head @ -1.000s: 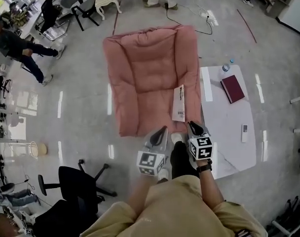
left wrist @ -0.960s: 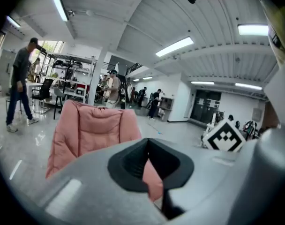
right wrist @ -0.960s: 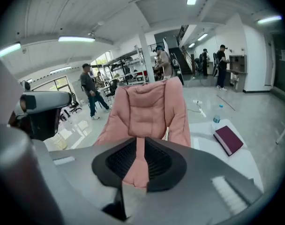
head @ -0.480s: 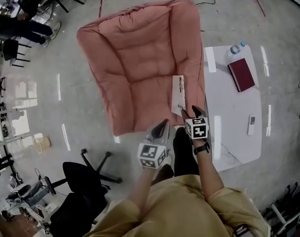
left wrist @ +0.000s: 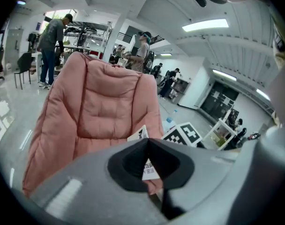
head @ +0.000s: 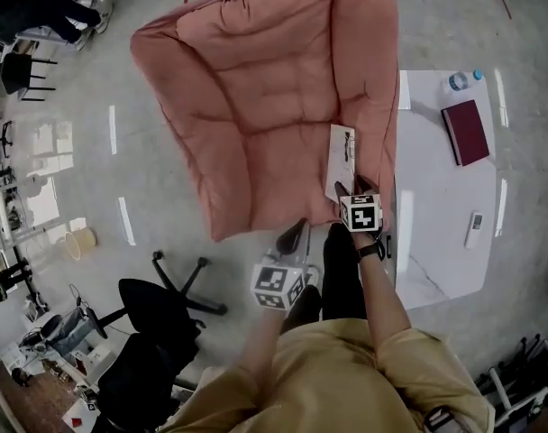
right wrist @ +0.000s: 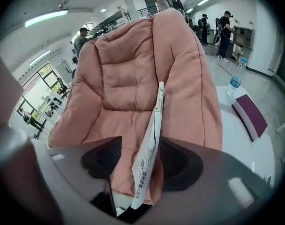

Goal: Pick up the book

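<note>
Right claw: I'm spreading its jaws around the book, pads not touching | book: leaning on edge against pink armchair | left claw: pressed together | risk: I'm judging that a stray nudge could topple the thin book.

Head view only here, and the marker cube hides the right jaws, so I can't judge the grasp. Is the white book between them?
Observer: Yes. The right gripper view shows the white book edge-on between the opening jaws of the right hand-held gripper; neither pad presses it.
Operator: And the left one?
Observer: The left hand-held gripper is shut, nothing between its jaws.
Operator: Is the book lying flat?
Observer: No, it leans nearly upright against the pink cushion, at its raised side.
</note>
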The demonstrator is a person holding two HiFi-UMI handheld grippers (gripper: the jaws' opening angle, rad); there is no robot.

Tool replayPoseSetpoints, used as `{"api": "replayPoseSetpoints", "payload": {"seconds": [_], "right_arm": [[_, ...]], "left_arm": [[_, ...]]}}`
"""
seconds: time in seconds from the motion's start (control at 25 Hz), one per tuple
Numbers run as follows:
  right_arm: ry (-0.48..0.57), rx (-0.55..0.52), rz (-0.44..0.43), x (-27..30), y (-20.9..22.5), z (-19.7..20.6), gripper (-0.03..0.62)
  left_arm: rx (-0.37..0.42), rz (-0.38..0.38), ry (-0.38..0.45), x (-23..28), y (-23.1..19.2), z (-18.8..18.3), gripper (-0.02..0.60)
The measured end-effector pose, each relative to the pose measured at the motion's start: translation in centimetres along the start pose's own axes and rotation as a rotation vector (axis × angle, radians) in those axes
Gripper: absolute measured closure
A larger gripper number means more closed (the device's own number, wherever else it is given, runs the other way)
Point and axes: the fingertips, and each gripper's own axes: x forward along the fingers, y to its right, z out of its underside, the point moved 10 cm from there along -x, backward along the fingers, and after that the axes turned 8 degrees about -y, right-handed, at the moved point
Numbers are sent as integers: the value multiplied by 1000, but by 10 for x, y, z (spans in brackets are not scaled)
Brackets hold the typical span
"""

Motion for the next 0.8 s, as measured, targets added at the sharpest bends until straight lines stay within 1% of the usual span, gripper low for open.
{"api": "replayPoseSetpoints", "payload": {"seconds": [0.16, 0.44, 0.6, 0.72, 0.8], "right_arm": [[-20, -9, 20, 23, 3, -9, 332], [-87, 1, 45, 54, 2, -17, 341], [-136, 10, 87, 68, 1, -20, 335], [-179, -2, 149, 75, 3, -22, 380], [-192, -6, 202, 80, 7, -20, 433]], "left_arm": [[-19, -3, -11, 6, -8, 2, 581], [-43, 0, -32, 11, -17, 8, 581], [-57, 4, -38, 9, -22, 13, 581], [-65, -2, -39, 12, -26, 19, 581], [-75, -6, -42, 12, -29, 23, 581]]}}
